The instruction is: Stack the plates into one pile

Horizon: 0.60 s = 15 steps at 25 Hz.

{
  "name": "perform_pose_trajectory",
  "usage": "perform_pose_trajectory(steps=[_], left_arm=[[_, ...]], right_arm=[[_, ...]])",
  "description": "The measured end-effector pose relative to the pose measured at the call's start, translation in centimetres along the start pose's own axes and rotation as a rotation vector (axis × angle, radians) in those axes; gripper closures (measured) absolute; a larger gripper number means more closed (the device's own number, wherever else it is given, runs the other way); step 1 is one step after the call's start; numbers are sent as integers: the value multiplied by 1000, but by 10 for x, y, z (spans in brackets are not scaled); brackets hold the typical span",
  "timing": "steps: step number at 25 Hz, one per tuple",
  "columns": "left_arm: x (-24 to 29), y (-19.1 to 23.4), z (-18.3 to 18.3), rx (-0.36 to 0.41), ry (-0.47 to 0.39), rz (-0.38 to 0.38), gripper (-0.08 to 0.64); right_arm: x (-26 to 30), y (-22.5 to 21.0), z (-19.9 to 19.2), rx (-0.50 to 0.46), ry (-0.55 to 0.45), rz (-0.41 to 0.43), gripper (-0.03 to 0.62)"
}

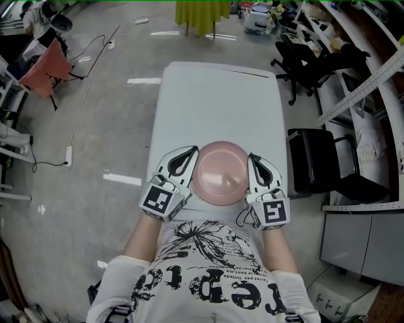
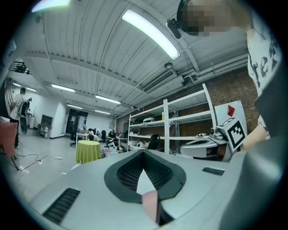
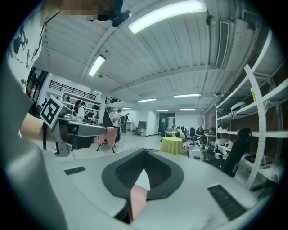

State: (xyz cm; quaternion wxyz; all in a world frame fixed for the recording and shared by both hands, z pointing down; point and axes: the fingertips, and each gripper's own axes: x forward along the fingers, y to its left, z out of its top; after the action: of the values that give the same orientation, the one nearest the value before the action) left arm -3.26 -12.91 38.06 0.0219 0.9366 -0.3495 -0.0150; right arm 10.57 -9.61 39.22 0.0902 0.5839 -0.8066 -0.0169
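White table (image 1: 214,101), pink plate (image 1: 219,171), grey floor (image 1: 113,126)

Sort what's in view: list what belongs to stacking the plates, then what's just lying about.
Job in hand:
- pink plate, gripped at opposite edges
- left gripper and right gripper, both shut on it
- white table below

Lying about:
- black office chairs
- yellow-draped table
- power strip on the floor

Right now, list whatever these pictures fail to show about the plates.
- Head view: pink plate seen from above only; one plate or a pile, cannot tell.
- Head view: table beneath it hidden by the plate.
- Gripper views: only a pink rim sliver shows; left gripper and right gripper hide the rest.
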Motion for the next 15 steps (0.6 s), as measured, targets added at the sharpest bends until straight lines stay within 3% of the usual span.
perform_pose_trajectory(steps=[15], left_arm=[[-1,5,-9,-23,41,7,554]], right_arm=[[5,6,0,40,-7,16,589]])
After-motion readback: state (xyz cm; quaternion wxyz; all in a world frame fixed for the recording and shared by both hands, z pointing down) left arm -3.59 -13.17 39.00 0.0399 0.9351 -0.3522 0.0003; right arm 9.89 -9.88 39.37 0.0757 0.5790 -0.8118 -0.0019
